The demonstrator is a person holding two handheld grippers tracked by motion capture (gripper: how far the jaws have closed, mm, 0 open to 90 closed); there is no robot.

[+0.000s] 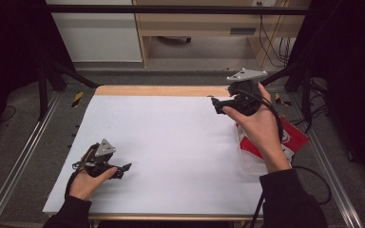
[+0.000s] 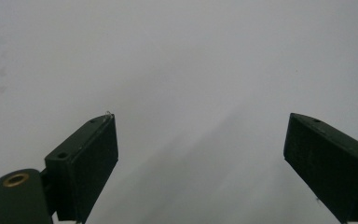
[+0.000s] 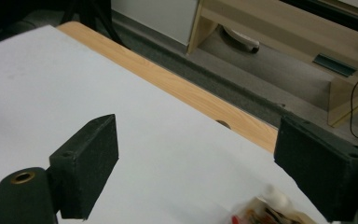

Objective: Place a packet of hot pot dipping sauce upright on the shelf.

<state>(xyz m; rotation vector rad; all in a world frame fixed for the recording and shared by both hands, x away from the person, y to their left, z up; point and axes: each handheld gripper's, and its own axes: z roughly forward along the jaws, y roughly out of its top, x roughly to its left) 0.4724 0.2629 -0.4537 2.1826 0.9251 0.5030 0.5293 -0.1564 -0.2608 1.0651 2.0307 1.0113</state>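
While my right tool hangs above the far right part of the white sheet, its jaws stand wide apart with nothing between them. In the right gripper view they frame bare sheet, with the light wooden edge of the worktop running slantwise beyond them. My right hand wraps the tool's body from behind, the grey three-cornered plate sits on top, and its cable loops down past my dark sleeve. Just below and to the right of that hand, at the right edge of the sheet, lies a clear plastic tray with a red-and-white packet in it; the packet's printing is too small to read. A blurred corner of these things shows at the bottom of the right gripper view, near the right jaw. My left tool lies low over the near left part of the sheet, held in my left hand, well apart from the tray. Its jaws are also spread, and the left gripper view shows plain white sheet between them. Beyond the worktop I see grey floor, a pale wooden shelf unit and black frame bars at the sides.
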